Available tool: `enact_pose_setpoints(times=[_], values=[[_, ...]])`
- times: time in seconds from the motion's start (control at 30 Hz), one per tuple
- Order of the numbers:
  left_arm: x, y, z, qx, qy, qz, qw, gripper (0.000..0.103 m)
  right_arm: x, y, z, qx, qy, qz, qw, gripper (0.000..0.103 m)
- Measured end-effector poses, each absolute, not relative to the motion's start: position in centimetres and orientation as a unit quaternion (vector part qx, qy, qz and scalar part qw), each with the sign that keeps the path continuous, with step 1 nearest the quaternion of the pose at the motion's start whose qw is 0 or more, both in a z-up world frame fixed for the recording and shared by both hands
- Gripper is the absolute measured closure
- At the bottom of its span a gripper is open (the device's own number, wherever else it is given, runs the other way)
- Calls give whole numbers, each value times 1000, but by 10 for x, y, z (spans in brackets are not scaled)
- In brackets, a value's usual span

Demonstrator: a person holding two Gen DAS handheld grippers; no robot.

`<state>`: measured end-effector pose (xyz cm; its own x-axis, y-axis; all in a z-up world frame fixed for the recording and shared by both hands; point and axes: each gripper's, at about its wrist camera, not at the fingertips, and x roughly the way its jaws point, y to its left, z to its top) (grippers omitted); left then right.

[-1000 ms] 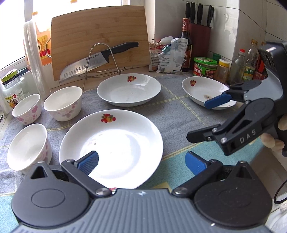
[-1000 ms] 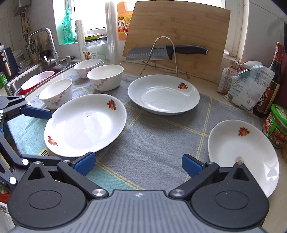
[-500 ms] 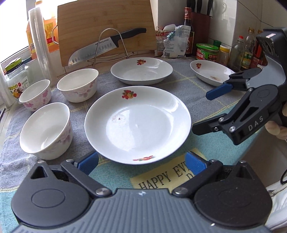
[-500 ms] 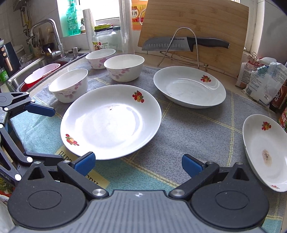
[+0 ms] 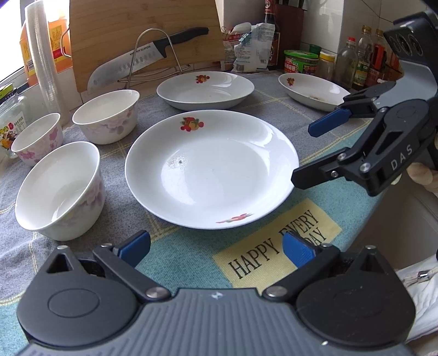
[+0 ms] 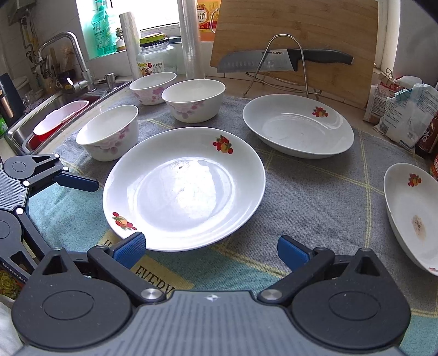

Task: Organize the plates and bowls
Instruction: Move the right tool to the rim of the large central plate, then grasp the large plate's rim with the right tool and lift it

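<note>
A large white plate [image 5: 210,169] [image 6: 186,189] with fruit prints lies on the cloth in front of both grippers. Two deeper plates sit beyond it, one at the back [image 5: 205,89] [image 6: 298,126] and one far right [image 5: 312,91] [image 6: 413,213]. Three floral bowls [image 5: 57,189] [image 5: 105,116] [image 5: 35,138] stand upright to the left, apart from each other. My left gripper [image 5: 216,245] is open just short of the large plate's near rim, holding nothing. My right gripper [image 6: 212,250] [image 5: 312,152] is open too, empty, at the plate's right edge.
A knife [image 6: 284,60] rests on a wire rack against a wooden cutting board [image 6: 295,24] at the back. A sink [image 6: 54,115] lies to the left beyond the bowls. Bottles and jars [image 5: 353,63] and packets [image 5: 251,46] line the back right.
Both grippers have pulled back toward the counter's near edge, so the large plate now lies ahead of the left fingers and the printed cloth shows. Both stay open and empty.
</note>
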<state>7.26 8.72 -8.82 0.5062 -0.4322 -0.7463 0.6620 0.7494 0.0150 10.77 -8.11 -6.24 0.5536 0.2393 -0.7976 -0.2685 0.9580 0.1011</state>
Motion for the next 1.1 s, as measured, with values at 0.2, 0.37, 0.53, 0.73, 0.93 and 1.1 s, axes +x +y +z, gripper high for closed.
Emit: enact_pose_setpoints(times=[0.2,0.37,0.53,0.73,0.93,1.1], values=[[75,86,-97,144,385,-312,857,1,121,-80,-74,-3,466,175,867,0],[76,82,-104,136,390,-306,858,1,134,-83,-77,7,473,193,859,0],[79,77,-105,138,386,-300,861,1,150,-86,-81,13,483,210,850,0],[82,75,-105,137,380,-301,864,1,167,-88,-88,26,498,238,833,0],[83,74,-105,136,377,-303,864,1,181,-85,-90,19,502,260,825,0],[84,72,-105,137,374,-307,864,0,196,-89,-89,17,504,266,821,0]])
